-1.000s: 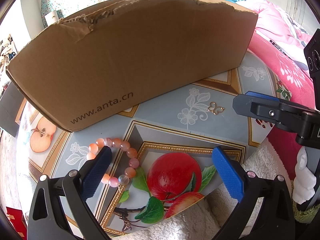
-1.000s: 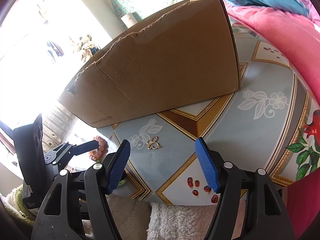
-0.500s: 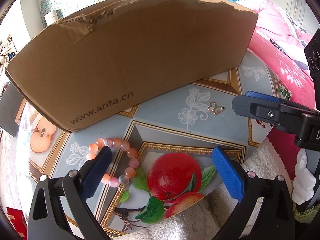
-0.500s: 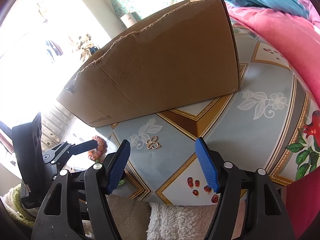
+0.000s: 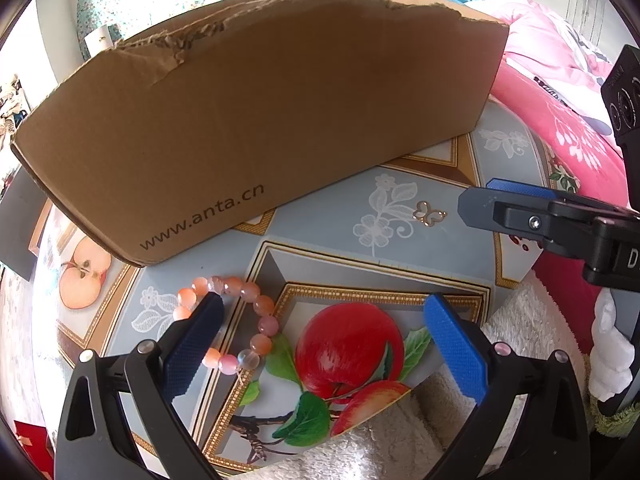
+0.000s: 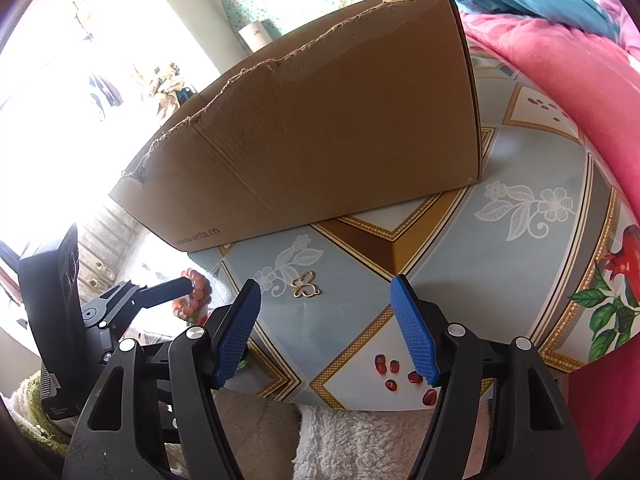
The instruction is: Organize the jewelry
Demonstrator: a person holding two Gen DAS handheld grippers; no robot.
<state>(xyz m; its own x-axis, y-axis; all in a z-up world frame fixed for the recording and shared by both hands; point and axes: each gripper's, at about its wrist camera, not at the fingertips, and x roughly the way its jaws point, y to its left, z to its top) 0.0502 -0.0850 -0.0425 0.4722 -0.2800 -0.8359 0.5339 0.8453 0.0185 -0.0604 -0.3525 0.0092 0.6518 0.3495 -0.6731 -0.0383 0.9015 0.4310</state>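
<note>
A bracelet of orange and pink beads (image 5: 251,290) lies on the patterned tabletop (image 5: 320,220), in front of the cardboard box (image 5: 260,100). My left gripper (image 5: 322,300) hangs open over it, and its left finger covers part of the bead ring. A small gold butterfly charm (image 5: 429,213) lies further right on the table. In the right wrist view the charm (image 6: 306,288) shows between and just beyond the open fingers of my right gripper (image 6: 325,282); nothing is held. The bracelet (image 6: 199,292) shows at the left there, behind a left gripper finger (image 6: 168,290).
The tall, torn-edged cardboard box (image 6: 320,140) fills the back of the table. A white fluffy towel (image 6: 352,440) lies under the table's near edge. Pink bedding (image 6: 560,92) rises on the right. The red seeds and fruit on the tabletop are printed.
</note>
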